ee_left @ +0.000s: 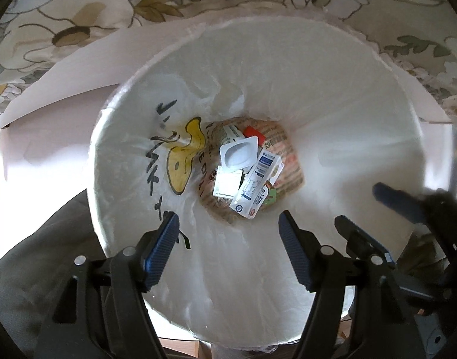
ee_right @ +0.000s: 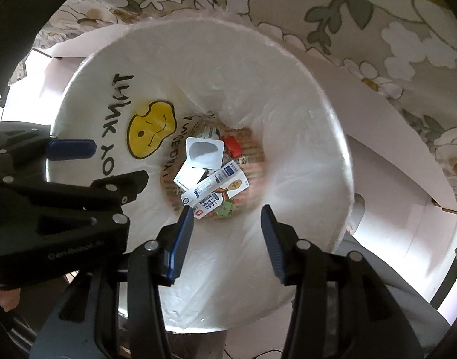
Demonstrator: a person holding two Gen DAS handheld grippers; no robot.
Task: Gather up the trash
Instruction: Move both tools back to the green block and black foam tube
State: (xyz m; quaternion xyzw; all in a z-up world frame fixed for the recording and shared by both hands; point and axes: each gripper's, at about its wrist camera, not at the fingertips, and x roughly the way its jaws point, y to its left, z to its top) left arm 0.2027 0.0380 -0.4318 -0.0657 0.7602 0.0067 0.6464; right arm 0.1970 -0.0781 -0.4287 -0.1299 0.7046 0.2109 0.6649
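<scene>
Trash (ee_left: 252, 176) lies at the bottom of the lined bin (ee_left: 362, 95), below both grippers: left gripper (ee_left: 228, 251) and right gripper (ee_right: 227, 239) hover with jaws spread and empty, apparently just for dropping. A floral cloth (ee_left: 79, 15) surrounds the bin.

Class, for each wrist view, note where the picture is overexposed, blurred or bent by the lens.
Left wrist view: window light blows out the left edge; the right gripper at the frame's right is motion-blurred; the bin's rim bulges from fisheye distortion. Right wrist view: glare burns out the left and lower-right edges; the milk carton at the bottom stays sharp; black vignette fills the corners.
</scene>
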